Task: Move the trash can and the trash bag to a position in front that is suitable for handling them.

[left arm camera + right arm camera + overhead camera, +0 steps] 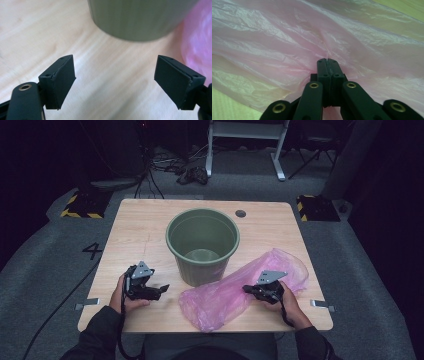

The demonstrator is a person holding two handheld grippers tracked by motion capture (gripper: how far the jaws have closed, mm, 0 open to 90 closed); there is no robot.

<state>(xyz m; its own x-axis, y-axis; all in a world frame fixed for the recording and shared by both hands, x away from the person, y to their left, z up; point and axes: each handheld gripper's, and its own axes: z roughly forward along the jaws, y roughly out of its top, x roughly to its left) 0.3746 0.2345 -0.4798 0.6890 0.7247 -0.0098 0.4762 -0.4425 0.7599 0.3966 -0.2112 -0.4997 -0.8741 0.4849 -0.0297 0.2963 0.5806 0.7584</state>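
The pink plastic bag point(240, 292) is lying at the table's point(145, 227) five o'clock, touching the green bin point(202, 245). Right gripper point(327, 60) is pinching its film, creases radiating. Left gripper point(115, 77) is standing spread over bare wood at seven o'clock.

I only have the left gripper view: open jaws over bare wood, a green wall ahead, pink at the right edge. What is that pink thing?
Observer: A pink plastic bag, lying flat on the table beside a green bin.
Operator: Is anything in the bin?
Observer: The high view shows its inside empty.
Operator: What is the right gripper doing?
Observer: The right gripper is shut on the bag; the film puckers at its tips.
Operator: And my left gripper?
Observer: The left gripper holds nothing and points at the bag's near end.
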